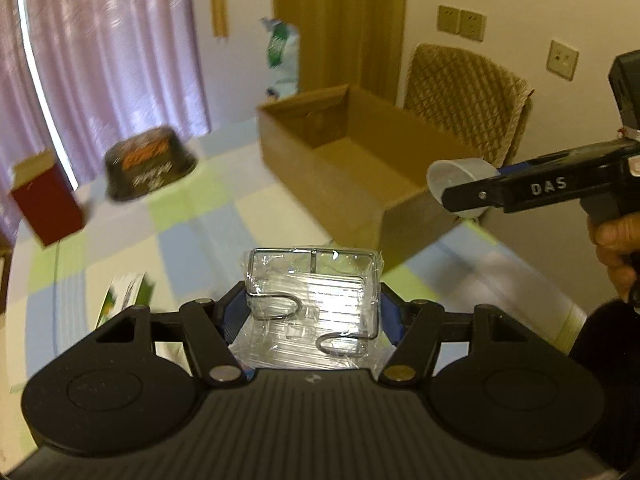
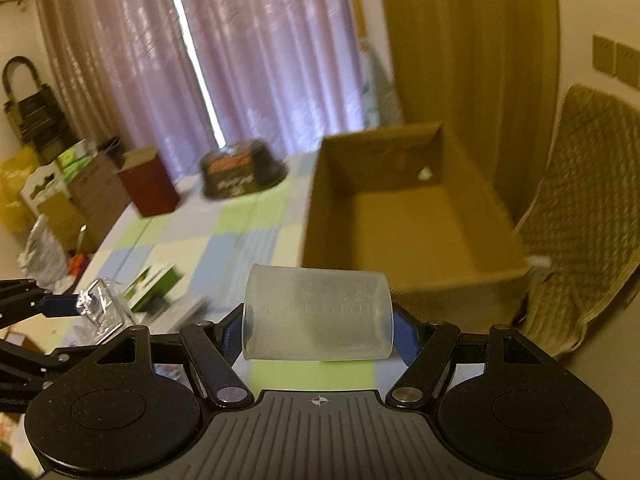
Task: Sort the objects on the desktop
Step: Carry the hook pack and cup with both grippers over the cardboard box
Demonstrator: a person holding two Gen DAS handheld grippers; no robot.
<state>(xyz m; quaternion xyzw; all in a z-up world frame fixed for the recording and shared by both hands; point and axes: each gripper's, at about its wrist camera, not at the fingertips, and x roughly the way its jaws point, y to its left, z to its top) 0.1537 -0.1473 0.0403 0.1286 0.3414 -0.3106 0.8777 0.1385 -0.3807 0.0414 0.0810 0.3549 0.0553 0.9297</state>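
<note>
Both grippers loaded above a checked tablecloth, beside an open cardboard box

The left gripper is closed on a plastic-wrapped wire rack, held clear of the tablecloth between its blue pads; the right gripper pinches a translucent measuring cup lying on its side (printed graduations faintly legible), mouth toward the left. In the left wrist view the right gripper holds that cup at the near corner of the cardboard box, a hand on its grip. The box's visible floor looks bare. On the cloth farther off stand a dark red carton and a black bowl-shaped container, with a green-and-white packet near the left gripper. A quilted chair back stands behind the box
</note>
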